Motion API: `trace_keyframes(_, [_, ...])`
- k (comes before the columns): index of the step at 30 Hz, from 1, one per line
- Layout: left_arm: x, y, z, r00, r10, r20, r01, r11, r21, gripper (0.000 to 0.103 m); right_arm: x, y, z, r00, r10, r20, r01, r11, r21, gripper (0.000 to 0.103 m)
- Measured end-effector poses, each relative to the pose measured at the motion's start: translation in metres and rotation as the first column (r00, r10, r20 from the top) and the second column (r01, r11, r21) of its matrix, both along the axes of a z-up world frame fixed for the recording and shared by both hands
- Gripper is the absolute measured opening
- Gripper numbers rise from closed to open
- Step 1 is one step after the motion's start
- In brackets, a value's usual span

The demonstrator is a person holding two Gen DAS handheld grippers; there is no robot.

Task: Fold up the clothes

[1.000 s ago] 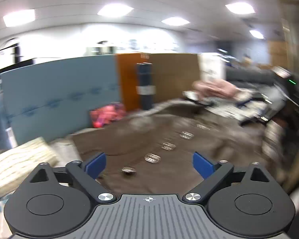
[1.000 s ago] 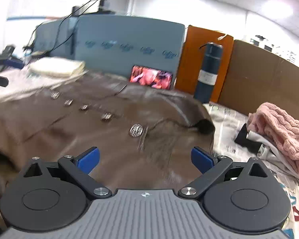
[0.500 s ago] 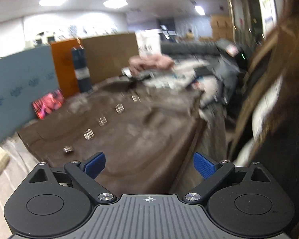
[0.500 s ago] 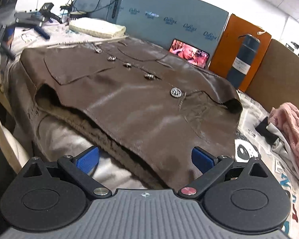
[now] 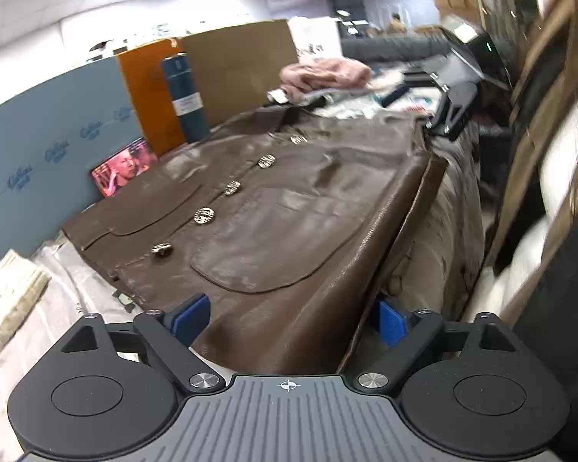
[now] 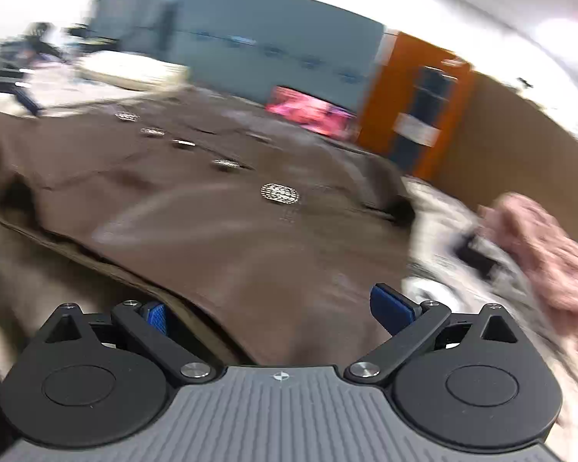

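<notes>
Jacket: a brown leather-look jacket (image 5: 289, 208) is spread flat, front up, across a cloth-covered table (image 5: 57, 300); its near side edge droops over the table's front edge, where a pale lining is seen beneath it; a row of silver patterned buttons (image 5: 204, 215) runs down the middle; a rounded patch pocket (image 5: 273, 246) is seen nearest the left camera.

Left gripper: the left gripper (image 5: 294, 317) is held wide apart at the jacket's near hem corner; one blue pad (image 5: 190, 313) lies over the top of the leather and the other is seen beyond the folded edge; nothing is clasped; contact with the cloth cannot be told.

Right gripper: the right gripper (image 6: 273, 310) is spread wide over the jacket's near edge at the collar end; nothing is pinched between its blue pads (image 6: 391, 306); this view is smeared by blur; in the left view its black body is seen at the far end of the jacket.

Surroundings: a dark blue flask (image 5: 187, 100) stands upright behind the jacket, against an orange panel (image 5: 150, 92); a lit phone screen (image 5: 123, 171) leans on a blue partition (image 5: 38, 134); a pink knitted garment (image 5: 323, 75) is piled beyond the collar end; a cream folded cloth (image 6: 129, 69) lies at the hem end.
</notes>
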State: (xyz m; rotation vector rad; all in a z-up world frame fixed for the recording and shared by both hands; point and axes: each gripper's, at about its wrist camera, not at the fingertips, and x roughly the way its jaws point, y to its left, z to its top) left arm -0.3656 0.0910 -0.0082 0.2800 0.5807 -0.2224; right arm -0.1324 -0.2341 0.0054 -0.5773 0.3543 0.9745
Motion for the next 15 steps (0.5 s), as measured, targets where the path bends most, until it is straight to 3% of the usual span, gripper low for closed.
trace_keyframes(2, [0.002, 0.004, 0.003, 1.0, 0.022, 0.017, -0.021, 0.999, -0.03, 0.082, 0.002, -0.007, 0.004, 0.999, -0.031, 0.02, 0.031, 0.999, 0.025, 0.097])
trace_keyframes(4, [0.005, 0.007, 0.005, 0.999, 0.014, 0.034, -0.012, 0.998, -0.061, 0.051, 0.0, -0.011, 0.007, 1.0, -0.001, 0.03, 0.0, 0.999, 0.048, 0.089])
trace_keyframes(6, [0.007, 0.009, 0.006, 0.999, -0.004, 0.052, 0.009, 0.996, -0.084, 0.035, 0.0, -0.012, 0.009, 0.999, 0.043, 0.022, -0.044, 0.998, 0.04, 0.06])
trace_keyframes(7, [0.008, 0.011, 0.006, 0.998, -0.013, 0.058, 0.018, 0.995, -0.093, 0.028, 0.003, -0.012, 0.01, 0.998, 0.058, 0.003, -0.058, 0.998, 0.033, 0.051])
trace_keyframes(8, [0.008, 0.013, 0.006, 0.998, -0.013, 0.069, 0.02, 0.995, -0.102, 0.027, 0.006, -0.011, 0.011, 0.997, 0.072, -0.016, -0.072, 0.997, 0.03, 0.035])
trace_keyframes(9, [0.008, 0.015, 0.007, 0.996, -0.006, 0.087, 0.015, 0.994, -0.11, 0.023, 0.009, -0.011, 0.013, 0.996, 0.085, -0.026, -0.084, 0.996, 0.035, 0.027])
trace_keyframes(11, [0.009, 0.018, 0.012, 0.99, 0.019, 0.139, -0.003, 0.994, -0.111, 0.017, 0.016, -0.007, 0.02, 0.995, 0.102, -0.011, -0.101, 0.993, 0.062, 0.019])
trace_keyframes(15, [0.019, 0.03, 0.023, 0.955, 0.095, 0.282, -0.071, 0.993, -0.096, 0.014, 0.029, -0.001, 0.035, 0.991, 0.135, 0.021, -0.137, 0.984, 0.116, 0.014])
